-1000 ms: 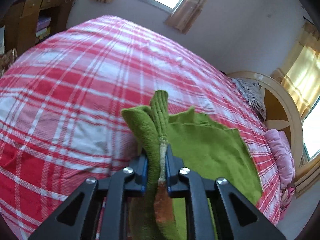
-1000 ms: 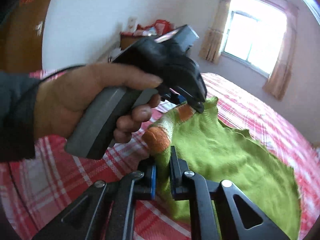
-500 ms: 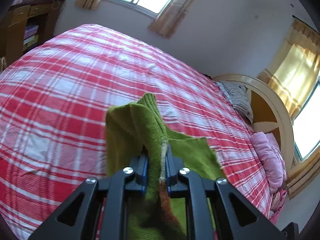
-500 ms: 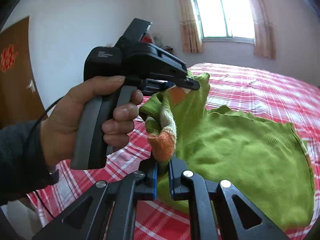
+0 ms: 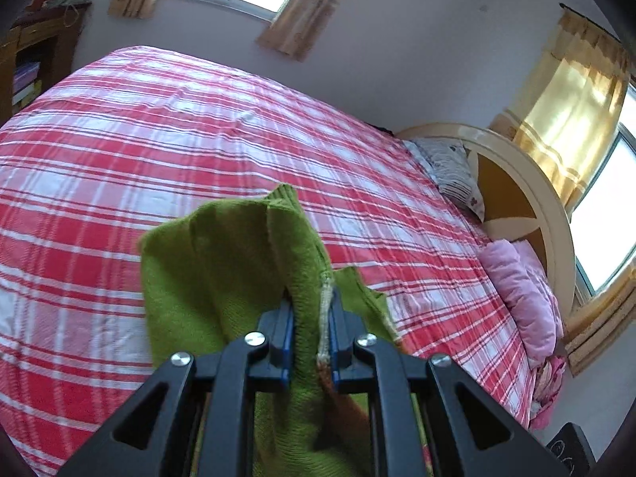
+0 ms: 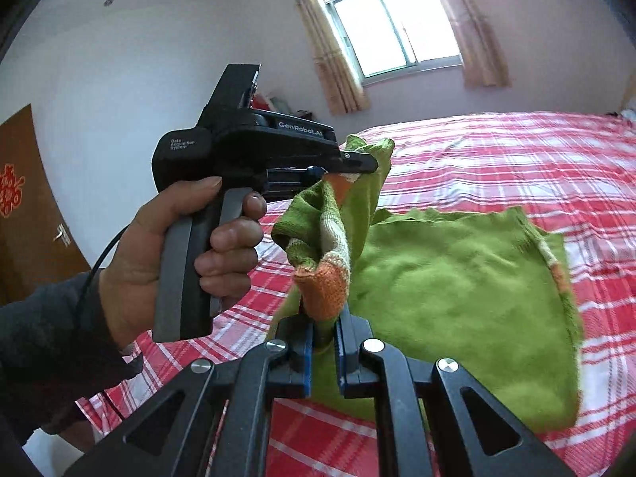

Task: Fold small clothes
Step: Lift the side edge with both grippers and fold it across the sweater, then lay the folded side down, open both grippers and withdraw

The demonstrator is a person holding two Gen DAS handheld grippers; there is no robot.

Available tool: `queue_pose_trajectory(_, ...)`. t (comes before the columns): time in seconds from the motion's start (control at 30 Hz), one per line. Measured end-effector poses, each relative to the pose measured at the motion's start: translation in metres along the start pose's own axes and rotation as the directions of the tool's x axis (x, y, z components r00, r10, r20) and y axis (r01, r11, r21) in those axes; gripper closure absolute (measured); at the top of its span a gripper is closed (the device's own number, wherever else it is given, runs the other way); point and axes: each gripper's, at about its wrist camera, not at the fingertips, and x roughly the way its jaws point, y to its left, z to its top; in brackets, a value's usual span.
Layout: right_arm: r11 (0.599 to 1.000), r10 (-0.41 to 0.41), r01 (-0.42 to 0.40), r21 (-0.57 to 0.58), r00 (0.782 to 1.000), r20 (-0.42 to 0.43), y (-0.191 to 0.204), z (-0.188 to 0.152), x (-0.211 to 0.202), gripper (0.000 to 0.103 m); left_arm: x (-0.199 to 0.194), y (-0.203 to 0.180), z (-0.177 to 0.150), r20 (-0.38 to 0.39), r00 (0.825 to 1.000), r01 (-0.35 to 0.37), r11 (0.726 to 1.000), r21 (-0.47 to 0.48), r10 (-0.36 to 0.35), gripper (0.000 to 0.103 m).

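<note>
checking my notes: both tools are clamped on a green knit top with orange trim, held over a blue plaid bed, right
Not quite: the bed is red plaid, not blue, as the left wrist view shows. The rest holds: left tool and right tool are both clamped on the green top.

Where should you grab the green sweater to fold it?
By its orange-banded edge, one corner per gripper, from above. The left gripper and right gripper already pinch that thick knit band of the green sweater; the rest lies limp on the bed.
</note>
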Motion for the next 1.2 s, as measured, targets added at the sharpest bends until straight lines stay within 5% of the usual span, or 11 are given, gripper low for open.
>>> queue_pose_trajectory(0.53, 0.990, -0.038, 0.036, 0.137, 0.999, 0.013, -0.063, -0.016, -0.048, 0.095, 0.060, -0.060, -0.012, -0.100, 0.994, 0.061, 0.996, 0.065, -0.055, 0.089)
queue_pose_trajectory(0.97, 0.943, -0.035, 0.038, 0.331, 0.999, -0.016, -0.116, -0.047, -0.055, 0.095, 0.111, -0.087, -0.032, -0.184, 0.983, 0.010, 0.992, 0.125, 0.014, 0.087)
queue_pose_trajectory(1.13, 0.920, -0.035, 0.043, 0.389, 0.999, -0.027, -0.127, -0.058, -0.058, 0.095, 0.096, -0.099, -0.036, -0.144, 0.989, -0.005, 0.985, 0.172, 0.030, 0.073)
queue_pose_trajectory(1.2, 0.910, -0.034, 0.044, 0.412, 0.999, -0.033, -0.131, -0.064, -0.059, 0.095, 0.087, -0.102, -0.038, -0.117, 0.992, -0.026, 0.978, 0.207, 0.051, 0.058)
